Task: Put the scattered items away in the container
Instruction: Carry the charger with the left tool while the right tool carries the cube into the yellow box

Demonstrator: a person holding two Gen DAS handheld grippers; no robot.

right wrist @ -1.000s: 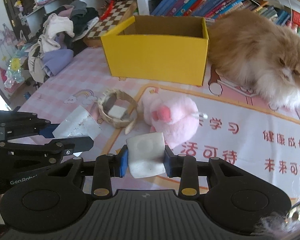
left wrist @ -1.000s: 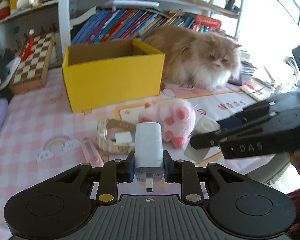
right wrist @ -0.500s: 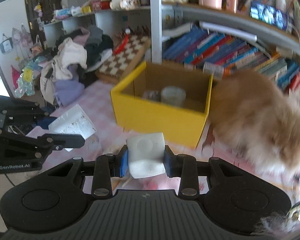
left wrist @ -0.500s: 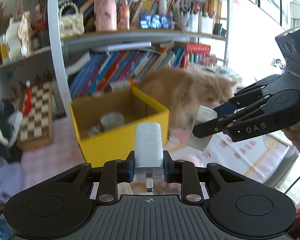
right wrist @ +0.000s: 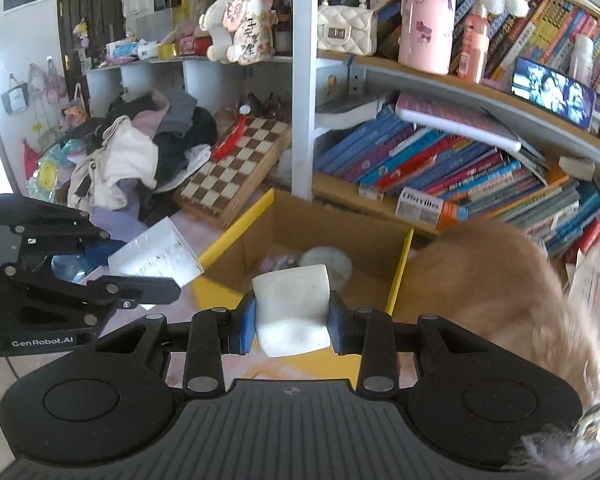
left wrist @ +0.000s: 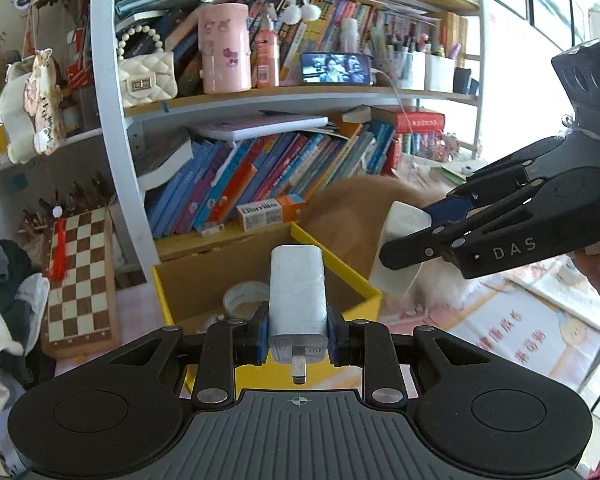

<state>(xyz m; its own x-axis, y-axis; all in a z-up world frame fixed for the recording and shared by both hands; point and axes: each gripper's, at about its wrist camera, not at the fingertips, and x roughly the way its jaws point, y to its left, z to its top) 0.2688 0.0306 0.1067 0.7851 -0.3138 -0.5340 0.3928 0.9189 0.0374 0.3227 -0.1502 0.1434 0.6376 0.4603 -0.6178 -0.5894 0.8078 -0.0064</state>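
Observation:
My left gripper (left wrist: 297, 334) is shut on a white plug charger (left wrist: 297, 296), held above the near wall of the yellow cardboard box (left wrist: 370, 294). My right gripper (right wrist: 292, 326) is shut on a white squarish block (right wrist: 292, 308), held over the box's (right wrist: 236, 236) front edge. In the left wrist view the right gripper (left wrist: 396, 256) with its block (left wrist: 398, 236) hangs at the box's right corner. In the right wrist view the left gripper (right wrist: 148, 272) and charger (right wrist: 156, 252) are left of the box. A white round tub (right wrist: 326, 262) lies inside the box.
An orange long-haired cat (right wrist: 492, 288) crouches right of the box. A chessboard (left wrist: 80, 276) leans at the left, beside a clothes pile (right wrist: 140, 160). Shelves of books (left wrist: 260, 176) stand behind. The pink printed mat (left wrist: 532, 328) spreads at right.
Both grippers have lifted off the table and moved forward to the box, still holding their items. The plush toy and watch on the mat have dropped out of view.

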